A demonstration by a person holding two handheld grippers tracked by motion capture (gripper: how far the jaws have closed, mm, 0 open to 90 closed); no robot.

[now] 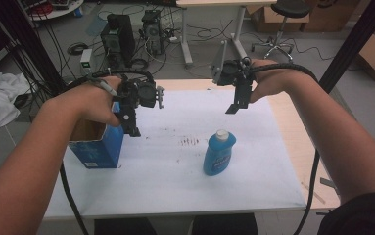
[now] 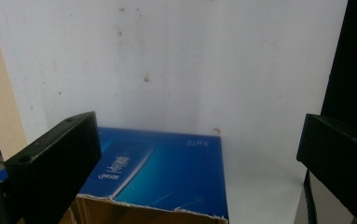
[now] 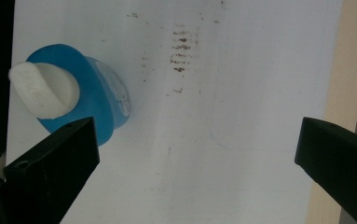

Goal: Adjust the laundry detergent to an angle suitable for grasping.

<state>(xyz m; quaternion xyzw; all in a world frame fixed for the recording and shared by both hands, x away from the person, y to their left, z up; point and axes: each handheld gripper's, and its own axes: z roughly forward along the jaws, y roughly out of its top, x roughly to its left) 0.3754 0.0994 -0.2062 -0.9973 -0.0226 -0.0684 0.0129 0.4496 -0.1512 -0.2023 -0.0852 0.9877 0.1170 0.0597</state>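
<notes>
The blue bottle (image 1: 219, 153) stands ungrasped on the desk (image 1: 175, 166), right of the open box (image 1: 98, 146); both the left claw (image 1: 132, 117) and right claw (image 1: 238, 100) hover open, so placement appears not yet begun.

Left hand-held gripper (image 1: 135, 128): black boxy body, small screws on its faces, a grey metal bracket on one side, a blue patch low on the housing. Two flat black jaws, squared ends, each with a small round hole near the tip. A grey pen-like stub sits on top by the knuckles. Right hand-held gripper (image 1: 233, 107): black, with a grey three-cornered plate. A thick black cable trails from each. Forearms bare; a dark sleeve (image 1: 359, 215) edge shows on the right upper arm.
</notes>
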